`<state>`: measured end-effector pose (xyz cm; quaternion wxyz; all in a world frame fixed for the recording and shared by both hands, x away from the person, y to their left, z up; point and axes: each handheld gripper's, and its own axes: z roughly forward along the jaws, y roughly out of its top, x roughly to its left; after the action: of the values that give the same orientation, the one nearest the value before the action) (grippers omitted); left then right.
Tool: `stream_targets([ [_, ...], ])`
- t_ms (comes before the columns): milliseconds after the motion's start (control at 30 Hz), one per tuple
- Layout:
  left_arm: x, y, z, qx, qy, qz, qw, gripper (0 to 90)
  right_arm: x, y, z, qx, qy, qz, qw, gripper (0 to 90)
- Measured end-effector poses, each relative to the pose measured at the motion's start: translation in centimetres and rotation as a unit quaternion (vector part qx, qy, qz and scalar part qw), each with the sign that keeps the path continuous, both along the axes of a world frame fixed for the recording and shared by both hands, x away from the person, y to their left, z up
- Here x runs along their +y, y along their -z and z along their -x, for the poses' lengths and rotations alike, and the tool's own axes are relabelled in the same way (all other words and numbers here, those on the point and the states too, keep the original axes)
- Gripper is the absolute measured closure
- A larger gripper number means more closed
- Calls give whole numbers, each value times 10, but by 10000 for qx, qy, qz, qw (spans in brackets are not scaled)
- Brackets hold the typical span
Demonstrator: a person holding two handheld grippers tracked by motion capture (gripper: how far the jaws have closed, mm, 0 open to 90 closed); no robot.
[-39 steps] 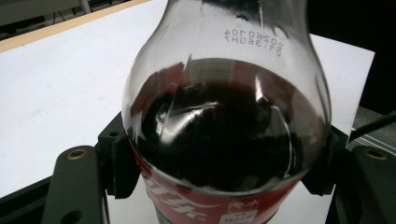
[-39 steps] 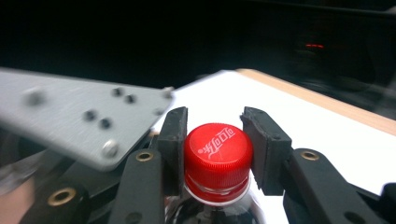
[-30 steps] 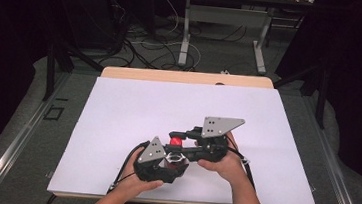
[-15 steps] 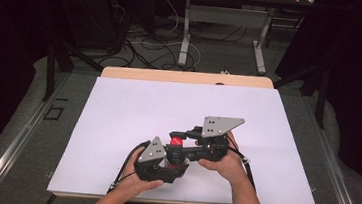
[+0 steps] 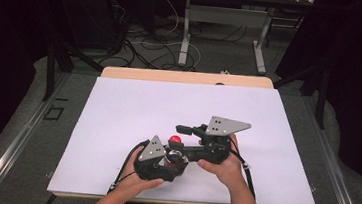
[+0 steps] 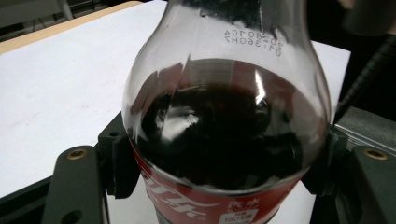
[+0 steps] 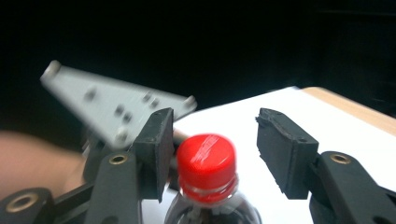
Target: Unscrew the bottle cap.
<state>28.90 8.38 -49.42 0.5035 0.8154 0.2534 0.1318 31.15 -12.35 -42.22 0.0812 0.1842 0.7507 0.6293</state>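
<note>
Near edge of the white worktop (image 5: 118, 106): two forearms come in from the bottom of the high view, a set of tongs in each hand, both meeting at one small cola bottle (image 6: 224, 140). Left tongs (image 5: 155, 161), nearest the person, are clamped on the bottle's body just below the shoulder; in the left gripper view the black pads press the red label band on both sides, dark drink up to the shoulder, clear neck above. Bottle sits near-centre on the worktop, slightly left of middle, held upright or close to it, long axis running up out of the left tongs toward the red cap (image 5: 175, 139). Whether its base rests on the worktop I cannot tell. Right tongs (image 7: 212, 151), just beyond and to the right, reach in level from the right and bracket the cap. Their jaws have just been opening: the cap stands between them, left pad at or almost at its side, right pad clearly off with a gap. Judgement: cap-twisting work, right tongs between grips. Coming move turns on the cap lying off-centre in the gap, nearer the left pad; the right hand is the one on it, the left only steadies. Far side of the worktop bare white, wooden edge (image 5: 186, 76) beyond.
</note>
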Motion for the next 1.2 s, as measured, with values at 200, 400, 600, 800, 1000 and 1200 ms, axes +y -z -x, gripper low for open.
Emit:
stream_targets([
  [200, -2, 1, 1, -7, -88, -37, 10000, 297, 18, 1, 26, 10, 1441, -159, 9894, 454],
  [400, -4, 2, 1, -1, -168, -50, 9998, 296, 34, 7, 39, -172, 2105, 88, 9774, 456],
  [600, -2, 1, 1, 2, -135, -63, 9999, 297, 42, 14, 42, -291, 2407, 386, 9694, 487],
  [800, -1, 0, 1, -7, -139, -35, 9999, 297, 35, 11, 45, -247, 2201, 293, 9747, 548],
  [1000, 0, 1, 0, 11, -106, -54, 9999, 297, 26, 10, 35, -378, 1448, 425, 9878, 608],
  [1200, 0, 1, 0, 51, -24, 33, 10000, 297, 11, 5, 8, -321, 153, 389, 9986, 613],
])
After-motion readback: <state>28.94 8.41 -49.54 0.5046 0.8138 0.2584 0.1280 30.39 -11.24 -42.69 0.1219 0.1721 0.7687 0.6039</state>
